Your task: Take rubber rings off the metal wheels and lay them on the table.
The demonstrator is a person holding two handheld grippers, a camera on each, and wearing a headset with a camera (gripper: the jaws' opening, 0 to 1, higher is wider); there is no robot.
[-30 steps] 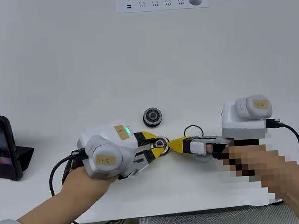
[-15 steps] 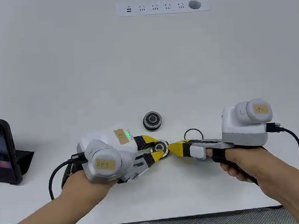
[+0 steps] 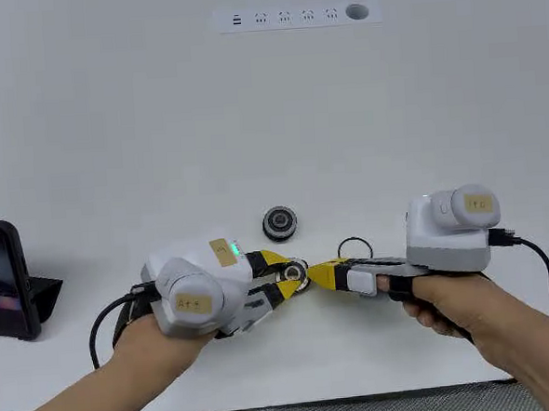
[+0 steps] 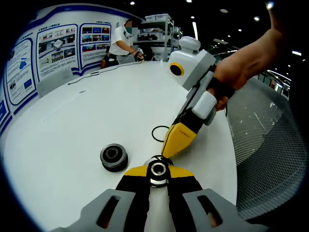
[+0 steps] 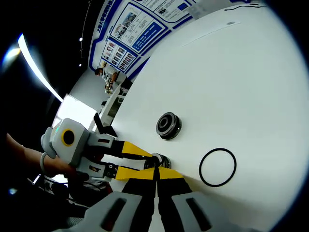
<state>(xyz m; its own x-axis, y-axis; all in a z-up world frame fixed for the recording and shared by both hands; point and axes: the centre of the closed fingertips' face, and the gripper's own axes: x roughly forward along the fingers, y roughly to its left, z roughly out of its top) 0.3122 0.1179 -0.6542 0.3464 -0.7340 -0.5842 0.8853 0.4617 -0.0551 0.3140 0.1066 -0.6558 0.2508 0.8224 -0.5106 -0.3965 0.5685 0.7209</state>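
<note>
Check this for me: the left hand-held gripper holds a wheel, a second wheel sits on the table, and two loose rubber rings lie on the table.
Not quite: one loose rubber ring lies on the table, not two; the right gripper view shows it. The rest holds: the left hand-held gripper holds a wheel and a second wheel sits on the table.

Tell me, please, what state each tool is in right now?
Left tool: closed on a metal wheel.
Right tool: closed, tip against that wheel.

Right tool (image 5: pixel 155 170), jaws seemingly closed, touches wheel (image 5: pixel 160 159).
</note>
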